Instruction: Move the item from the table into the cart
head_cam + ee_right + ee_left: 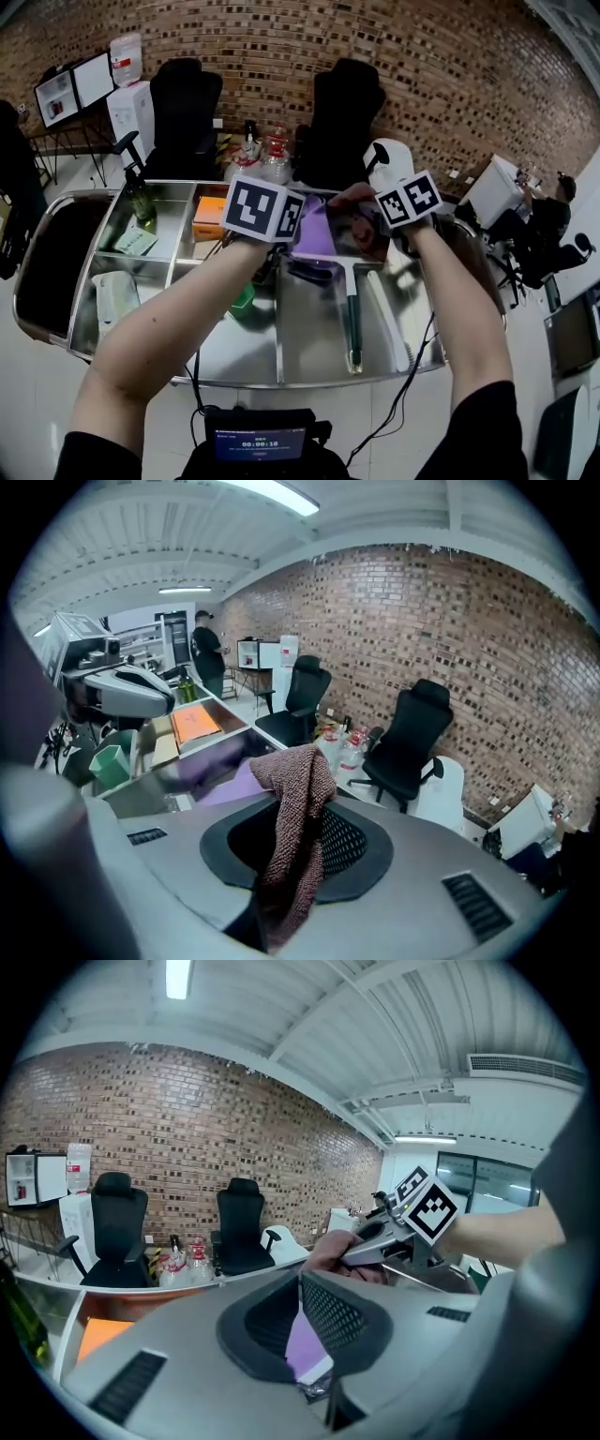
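Observation:
A flat purple packet point(317, 236) with a brown knitted cloth point(361, 225) hangs between my two grippers, over the middle of the steel cart point(309, 381). My left gripper point(302, 225) is shut on the packet's lilac edge point(306, 1352), its pads point(343, 1320) pressing card and clear wrap. My right gripper point(373, 217) is shut on the brown cloth point(296, 803), which drapes up out of its jaws. The purple packet point(232, 786) shows just beyond that cloth. In the left gripper view the right gripper point(349, 1252) pinches the cloth close ahead.
The cart's compartments hold an orange box point(209, 217), a green pump bottle point(141, 199), a green cup point(244, 302), a white pack point(116, 294) and a long-handled tool point(353, 321). Two black chairs point(184, 105) and bottles point(264, 156) stand behind. A person point(553, 221) sits at right.

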`<state>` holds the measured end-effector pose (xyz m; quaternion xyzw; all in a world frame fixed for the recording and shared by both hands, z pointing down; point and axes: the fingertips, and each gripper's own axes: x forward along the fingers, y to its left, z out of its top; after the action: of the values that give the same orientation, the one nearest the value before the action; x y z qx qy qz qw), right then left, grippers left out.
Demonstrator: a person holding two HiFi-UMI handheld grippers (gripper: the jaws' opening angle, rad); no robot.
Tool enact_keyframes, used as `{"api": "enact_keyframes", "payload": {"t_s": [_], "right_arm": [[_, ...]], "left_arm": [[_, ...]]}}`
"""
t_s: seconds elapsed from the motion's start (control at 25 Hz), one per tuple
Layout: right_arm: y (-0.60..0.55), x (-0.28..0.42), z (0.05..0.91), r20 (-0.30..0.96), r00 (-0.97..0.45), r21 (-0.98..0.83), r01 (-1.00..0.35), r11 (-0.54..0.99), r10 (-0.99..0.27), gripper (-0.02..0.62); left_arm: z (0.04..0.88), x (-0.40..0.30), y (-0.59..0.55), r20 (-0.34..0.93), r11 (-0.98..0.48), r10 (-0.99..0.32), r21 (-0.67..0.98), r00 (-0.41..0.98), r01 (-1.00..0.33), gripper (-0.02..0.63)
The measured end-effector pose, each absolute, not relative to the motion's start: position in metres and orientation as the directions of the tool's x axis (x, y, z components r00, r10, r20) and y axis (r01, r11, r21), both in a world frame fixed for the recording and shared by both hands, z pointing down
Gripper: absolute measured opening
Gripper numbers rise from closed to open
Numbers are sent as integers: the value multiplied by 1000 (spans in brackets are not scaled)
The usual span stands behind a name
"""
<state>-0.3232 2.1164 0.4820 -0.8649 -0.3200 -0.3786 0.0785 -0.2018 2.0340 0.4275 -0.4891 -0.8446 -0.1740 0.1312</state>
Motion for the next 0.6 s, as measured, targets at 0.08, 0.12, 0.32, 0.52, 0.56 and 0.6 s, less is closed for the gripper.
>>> {"api": "enact_keyframes", "payload": {"t_s": [0.08, 0.12, 0.32, 0.52, 0.56, 0.6], "right_arm": [[2122, -324, 493, 734, 494, 94, 606, -790, 466, 64], [2123, -325, 500, 749, 485, 90, 600, -795, 451, 64], [2132, -324, 535, 799, 444, 79, 590, -804, 405, 66], [2134, -328, 556, 835, 410, 68, 584, -809, 366, 91], [2133, -329, 559, 839, 405, 70, 583, -810, 364, 91], [2134, -330, 560, 838, 403, 71, 586, -807, 367, 91]], "left_arm": [[432, -205, 2041, 399, 465, 776, 162, -489, 870, 19], [434, -207, 2044, 405, 468, 772, 159, -489, 869, 18], [448, -213, 2053, 418, 478, 757, 170, -502, 862, 20], [451, -212, 2060, 414, 471, 764, 164, -494, 867, 20], [452, -211, 2059, 416, 471, 763, 167, -495, 866, 20], [452, -211, 2058, 416, 471, 762, 170, -496, 866, 20]]}}
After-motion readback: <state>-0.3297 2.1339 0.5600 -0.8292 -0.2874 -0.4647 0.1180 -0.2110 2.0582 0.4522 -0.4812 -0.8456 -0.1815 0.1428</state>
